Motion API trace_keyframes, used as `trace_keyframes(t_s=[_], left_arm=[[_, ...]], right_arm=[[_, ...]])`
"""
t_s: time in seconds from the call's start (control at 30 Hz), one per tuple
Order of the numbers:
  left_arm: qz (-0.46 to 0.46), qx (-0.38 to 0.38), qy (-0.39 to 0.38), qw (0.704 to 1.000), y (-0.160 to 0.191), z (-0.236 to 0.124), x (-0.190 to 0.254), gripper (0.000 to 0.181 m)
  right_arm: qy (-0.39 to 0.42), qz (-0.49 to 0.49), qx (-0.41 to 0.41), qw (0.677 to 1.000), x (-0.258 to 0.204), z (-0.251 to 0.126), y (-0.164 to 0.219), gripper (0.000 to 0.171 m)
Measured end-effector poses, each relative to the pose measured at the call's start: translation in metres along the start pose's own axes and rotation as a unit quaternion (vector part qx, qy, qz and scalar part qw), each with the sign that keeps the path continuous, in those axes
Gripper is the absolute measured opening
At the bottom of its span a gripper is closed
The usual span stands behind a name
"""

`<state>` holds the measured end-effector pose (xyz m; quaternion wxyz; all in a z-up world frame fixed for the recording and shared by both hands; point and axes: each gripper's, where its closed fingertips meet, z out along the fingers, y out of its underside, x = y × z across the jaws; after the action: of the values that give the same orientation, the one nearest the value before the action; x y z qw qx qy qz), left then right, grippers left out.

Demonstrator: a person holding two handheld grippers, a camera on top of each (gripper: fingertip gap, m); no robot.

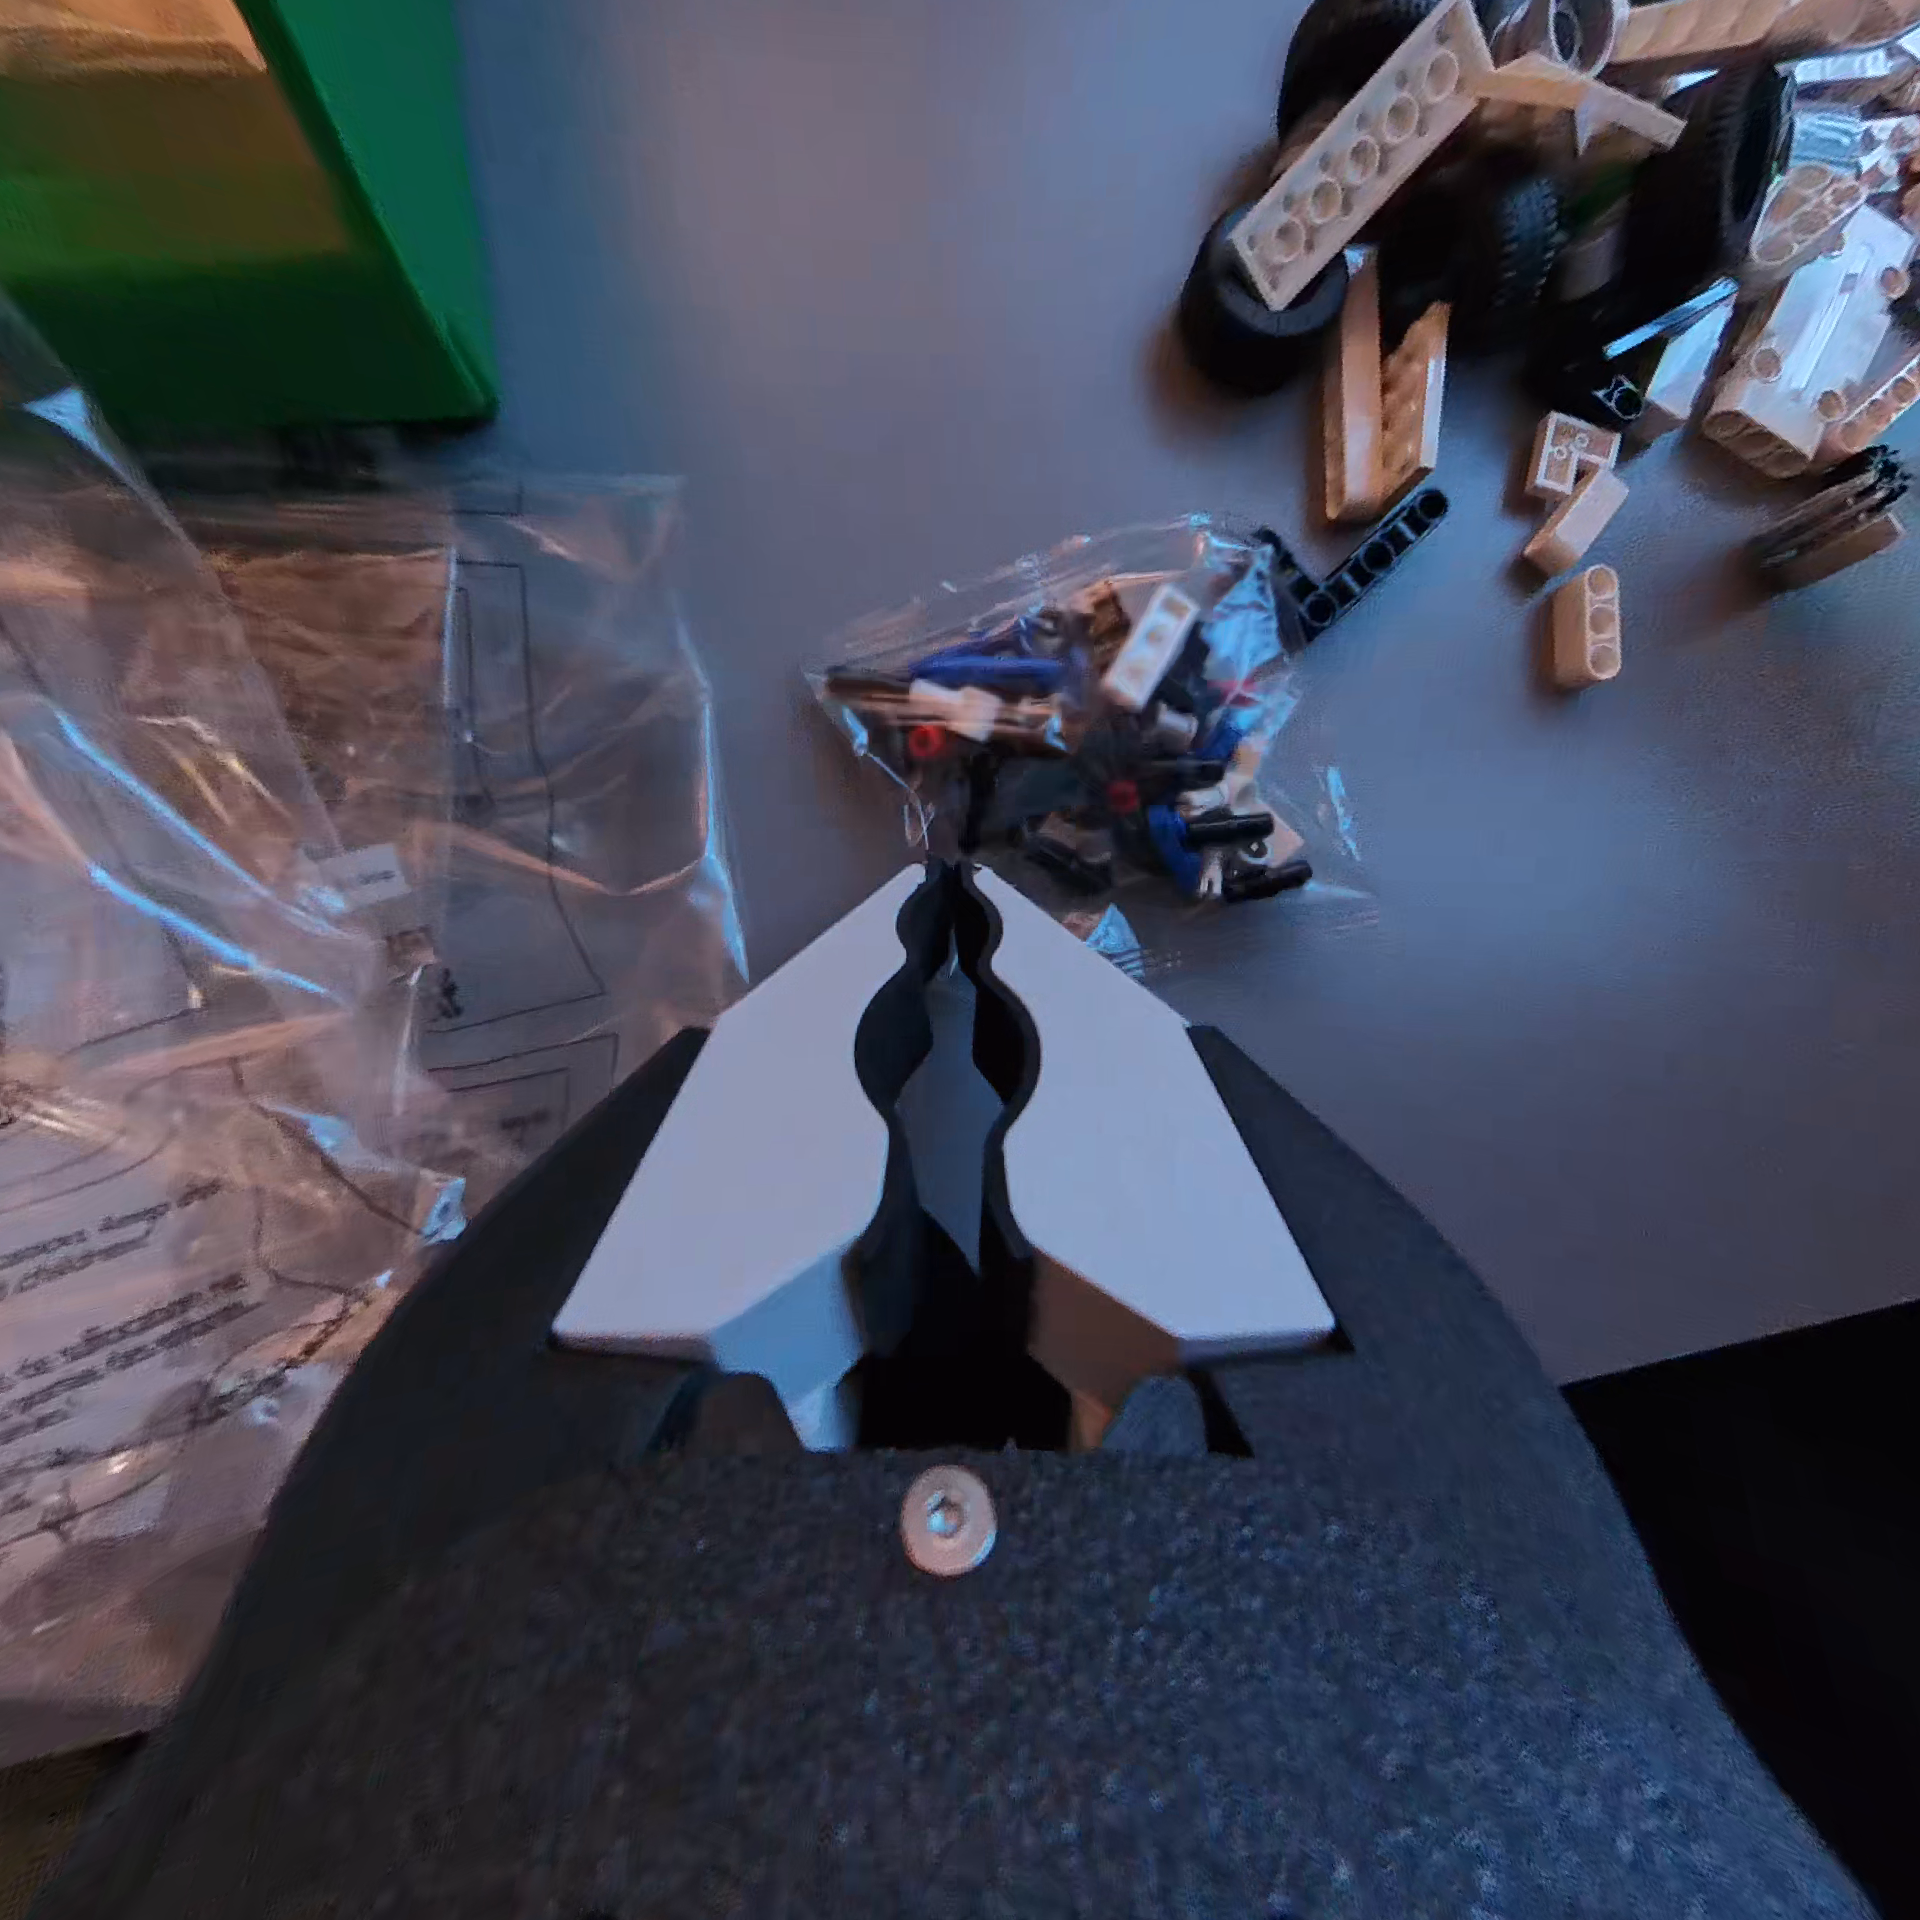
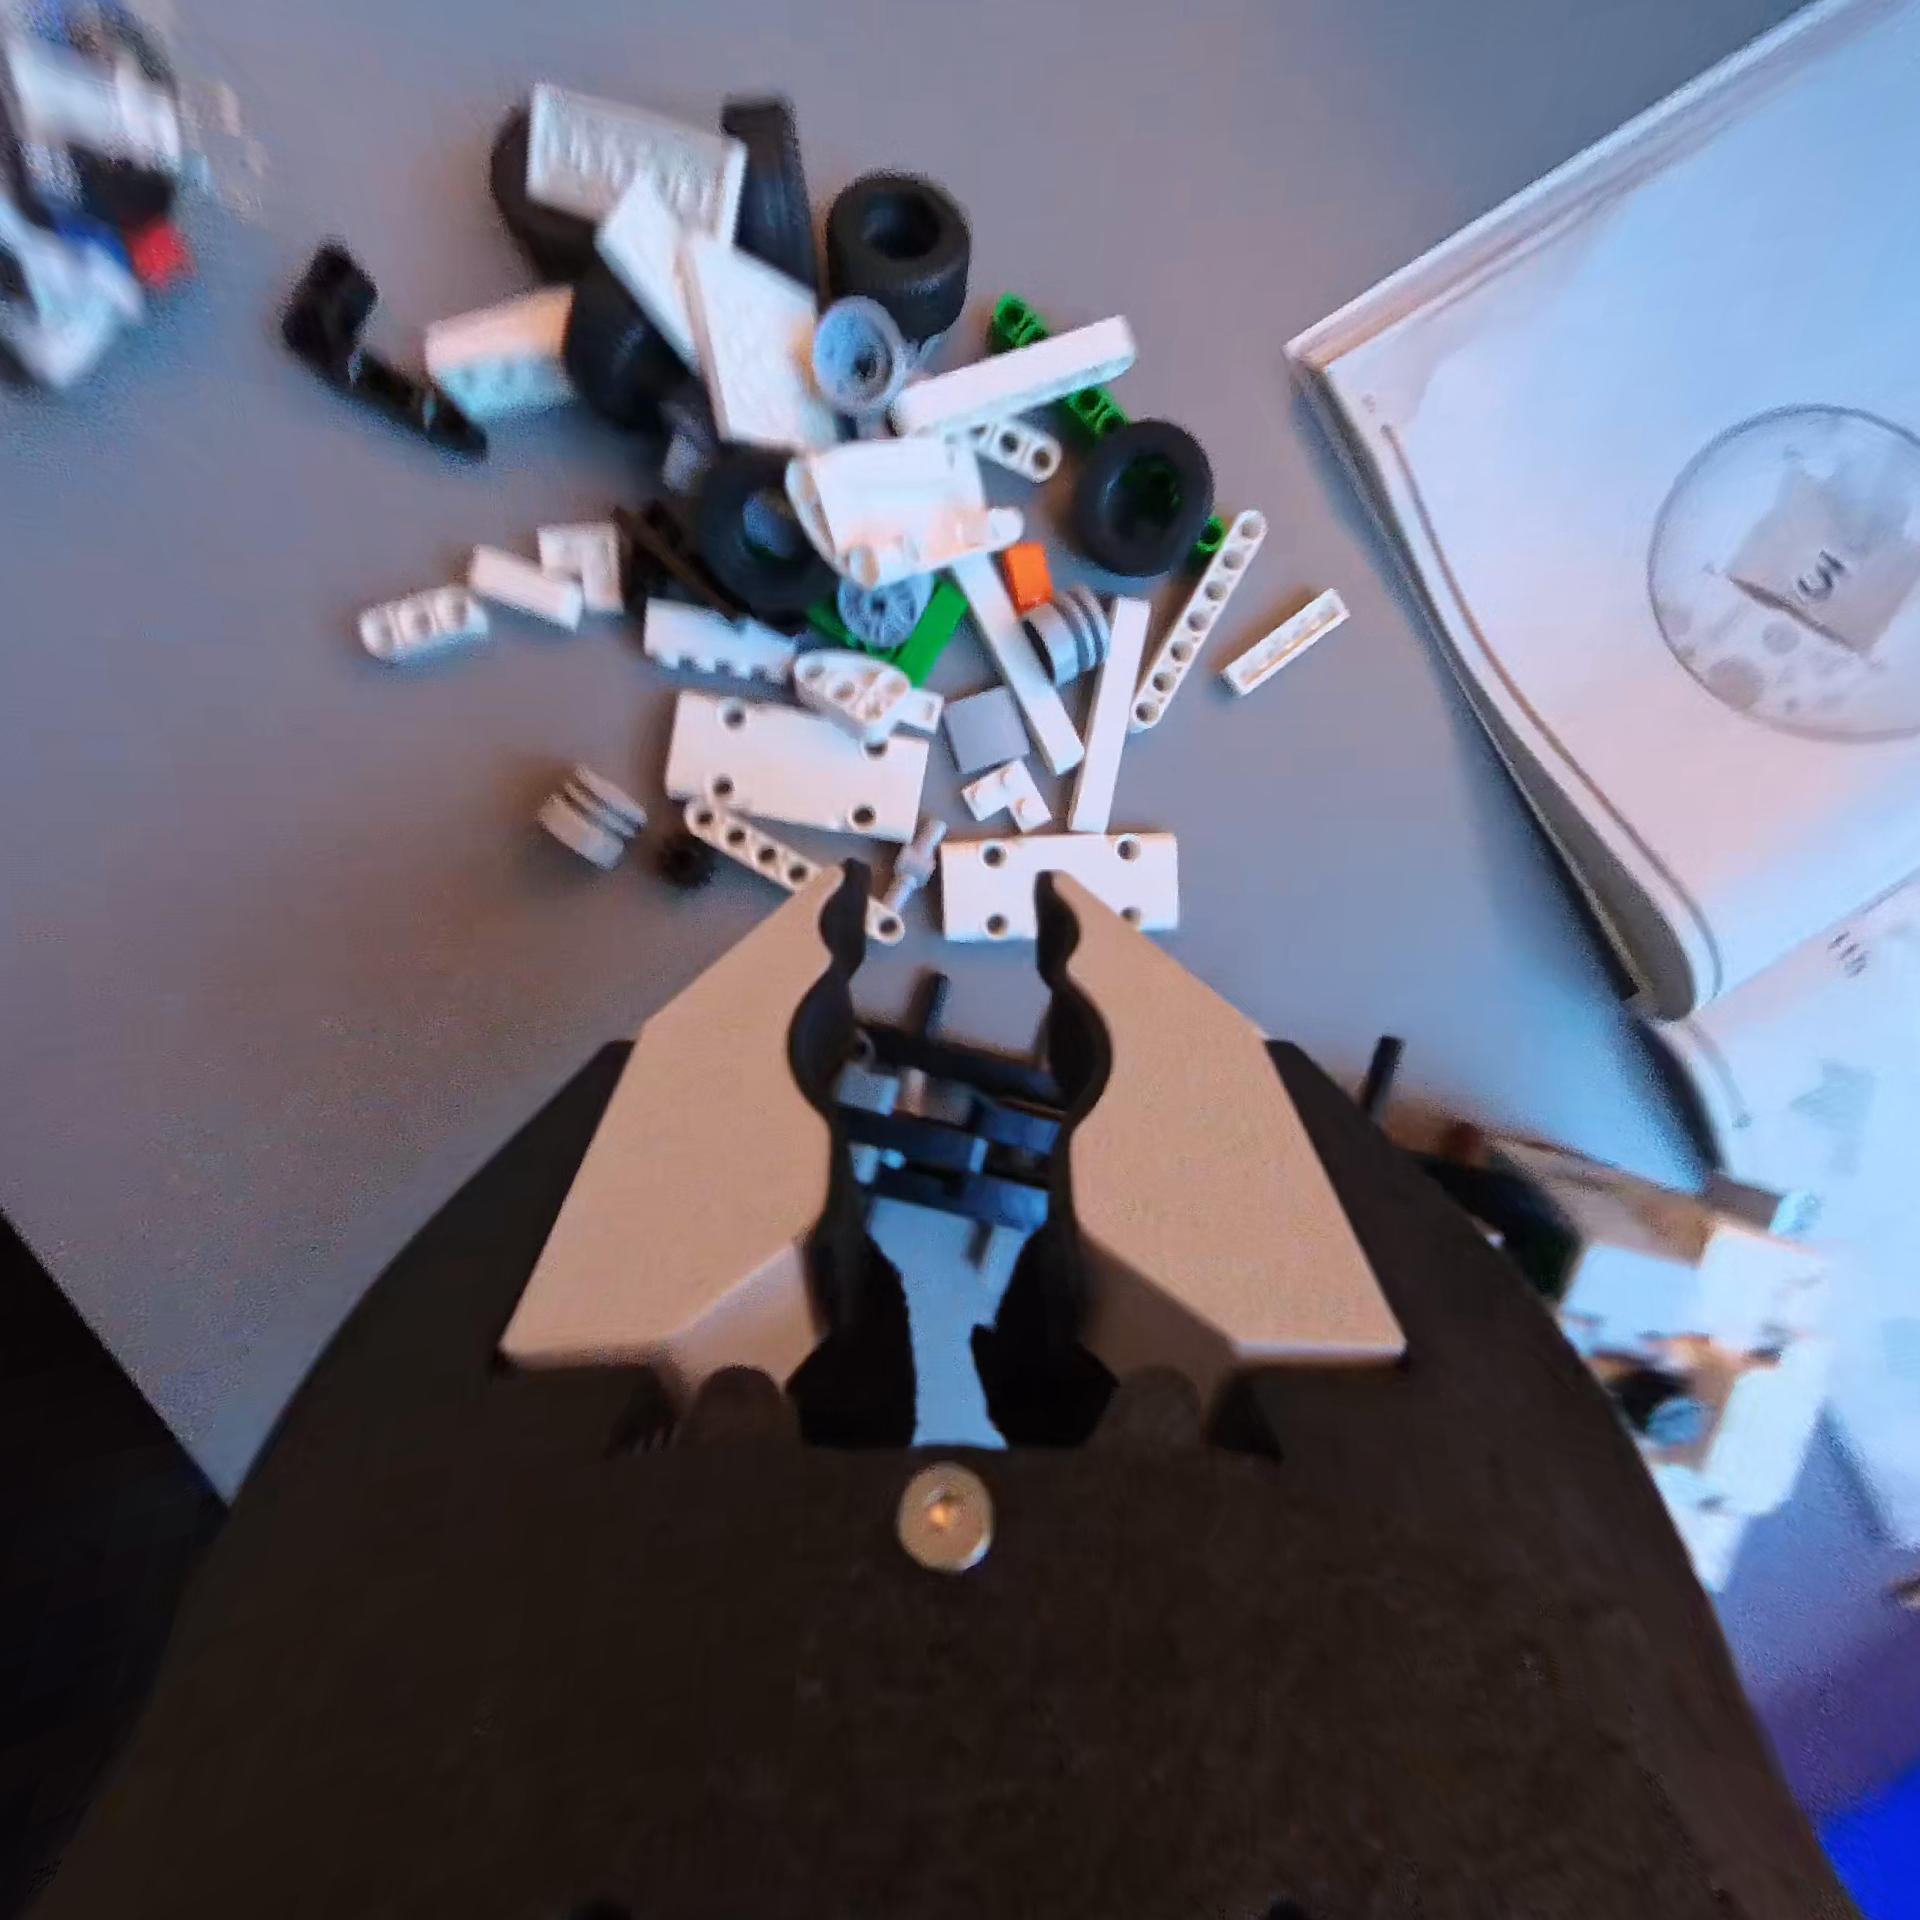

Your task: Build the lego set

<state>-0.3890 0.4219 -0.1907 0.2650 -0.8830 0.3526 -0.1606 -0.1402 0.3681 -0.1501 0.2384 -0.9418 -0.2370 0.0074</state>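
My left gripper [image 1: 951,868] is shut, its tips pinching the near edge of a small clear bag [image 1: 1060,717] of dark, blue and red small parts that lies on the grey table [image 1: 935,312]. Some black pins [image 1: 1247,852] lie at the bag's mouth. A pile of loose pieces [image 1: 1558,260], pale beams and black tyres, lies at the far right. In the right wrist view my right gripper [image 2: 951,888] holds a small black, dark blue and grey assembly [image 2: 956,1132] deep between its jaws, just short of the pile of white, black and green pieces [image 2: 883,520].
A green box [image 1: 260,208] stands at the far left. A large crumpled clear bag [image 1: 260,831] lies over printed paper on the left. An open instruction booklet [image 2: 1662,520] lies on the right, with a partly built white model [image 2: 1662,1299] below it. The table edge [image 2: 104,1320] is near. Across from one pair of fingers to the other is roughly 25 cm.
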Motion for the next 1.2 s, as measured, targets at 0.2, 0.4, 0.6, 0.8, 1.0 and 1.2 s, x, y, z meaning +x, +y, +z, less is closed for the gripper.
trace_keyframes(t_s=[0.2, 0.4, 0.6, 0.8, 1.0, 1.2], left_arm=[[0.019, 0.013, 0.017, 1.0, -0.01, 0.006, 0.012, 0.005], [0.014, 0.061, 0.004, 0.998, -0.021, -0.002, 0.015, 0.017], [0.025, 0.121, 0.012, 0.992, -0.038, -0.019, 0.026, 0.021], [0.043, 0.153, 0.052, 0.986, -0.041, -0.026, 0.044, 0.021], [0.045, 0.165, 0.085, 0.982, -0.04, -0.028, 0.053, 0.019], [0.026, 0.195, 0.088, 0.976, -0.04, -0.04, 0.048, 0.016]], right_arm=[[-0.06, -0.115, -0.106, 0.986, 0.025, 0.012, 0.013, 0.046], [-0.058, -0.143, -0.164, 0.974, 0.02, 0.022, 0.02, 0.061], [-0.012, -0.093, -0.193, 0.977, 0.029, 0.031, 0.021, 0.074], [-0.064, -0.044, -0.202, 0.976, 0.021, 0.037, 0.028, 0.064], [-0.07, -0.096, -0.216, 0.969, 0.025, 0.037, 0.028, 0.057], [-0.07, -0.114, -0.087, 0.987, 0.004, -0.001, -0.069, 0.057]])
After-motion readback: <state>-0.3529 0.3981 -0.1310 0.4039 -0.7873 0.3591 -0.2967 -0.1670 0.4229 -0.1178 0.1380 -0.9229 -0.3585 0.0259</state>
